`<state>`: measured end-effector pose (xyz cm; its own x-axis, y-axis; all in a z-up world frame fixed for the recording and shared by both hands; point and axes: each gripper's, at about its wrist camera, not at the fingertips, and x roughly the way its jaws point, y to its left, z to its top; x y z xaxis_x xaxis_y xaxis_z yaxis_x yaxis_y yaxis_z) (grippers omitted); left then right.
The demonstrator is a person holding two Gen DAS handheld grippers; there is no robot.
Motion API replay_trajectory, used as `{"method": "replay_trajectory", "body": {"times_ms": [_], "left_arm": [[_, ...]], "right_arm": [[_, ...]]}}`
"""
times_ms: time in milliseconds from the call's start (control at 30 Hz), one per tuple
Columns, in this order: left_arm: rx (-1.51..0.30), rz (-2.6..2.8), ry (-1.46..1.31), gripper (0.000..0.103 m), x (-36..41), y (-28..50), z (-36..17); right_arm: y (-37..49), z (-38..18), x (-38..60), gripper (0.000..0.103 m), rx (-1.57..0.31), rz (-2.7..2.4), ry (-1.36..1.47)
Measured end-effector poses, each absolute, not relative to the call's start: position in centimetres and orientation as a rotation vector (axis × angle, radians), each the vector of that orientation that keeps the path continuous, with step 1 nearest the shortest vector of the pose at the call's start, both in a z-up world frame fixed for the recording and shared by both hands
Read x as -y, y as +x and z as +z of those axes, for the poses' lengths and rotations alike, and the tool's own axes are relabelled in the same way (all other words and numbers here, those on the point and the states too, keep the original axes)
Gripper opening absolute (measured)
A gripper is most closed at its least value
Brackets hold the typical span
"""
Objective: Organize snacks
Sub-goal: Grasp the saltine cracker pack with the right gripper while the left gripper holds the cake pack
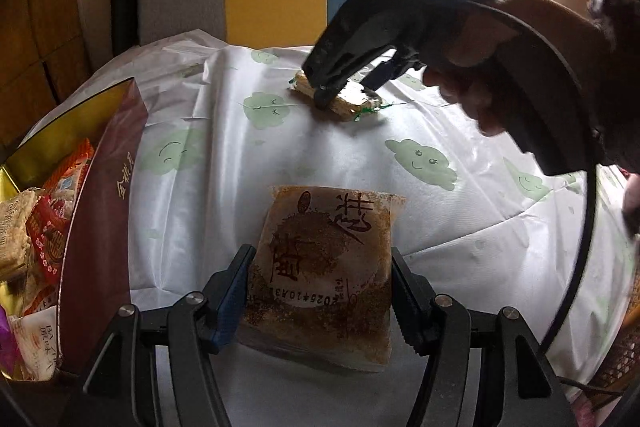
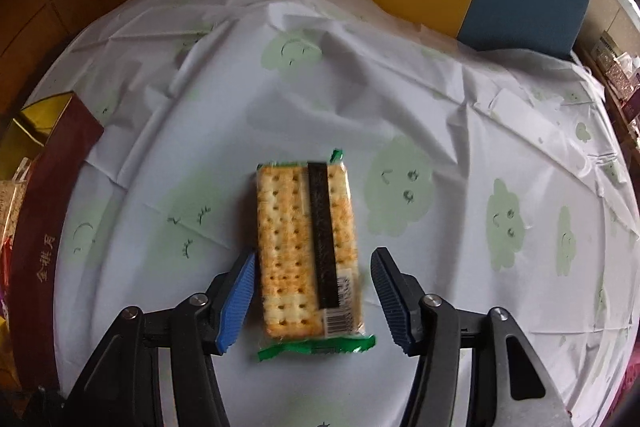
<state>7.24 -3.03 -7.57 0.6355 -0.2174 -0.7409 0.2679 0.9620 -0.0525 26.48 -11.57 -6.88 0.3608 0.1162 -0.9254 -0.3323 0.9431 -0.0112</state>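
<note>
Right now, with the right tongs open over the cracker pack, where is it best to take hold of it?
Grip the cracker pack across its two long sides near the middle, coming down from above. It lies flat on the tablecloth, lengthwise between the open right tongs, and its green crimped ends look too thin to hold.

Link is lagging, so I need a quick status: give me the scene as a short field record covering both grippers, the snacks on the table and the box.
left gripper: open, fingers either side of the brown pastry packet
right gripper: open, fingers either side of the cracker pack
contact: right gripper's left pad looks close to or touching the cracker pack; not clamped
surface: white tablecloth with green cloud prints
maroon box: at table's left, already holding several wrapped snacks
</note>
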Motion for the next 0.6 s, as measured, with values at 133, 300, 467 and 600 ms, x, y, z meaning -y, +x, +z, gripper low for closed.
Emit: {"method": "replay_trajectory", "body": {"times_ms": [133, 300, 467, 600], "left_arm": [[-0.833, -0.274, 0.069, 0.065, 3.1, 7.2, -7.6], [-0.832, -0.274, 0.063, 0.065, 3.0, 7.2, -7.6], [-0.833, -0.272, 0.067, 0.065, 3.1, 7.3, -7.6], [-0.836, -0.266, 0.076, 0.065, 3.2, 7.3, -7.6]], "right_arm": [[24.5, -6.3, 12.0, 0.049, -1.168, 0.305, -0.256], [20.3, -4.2, 14.8, 0.049, -1.163, 0.352, -0.248], [17.2, -5.0, 18.6, 0.049, -1.213, 0.314, -0.241], [16.0, -6.8, 21.3, 0.05, -1.258, 0.286, -0.152]]}}
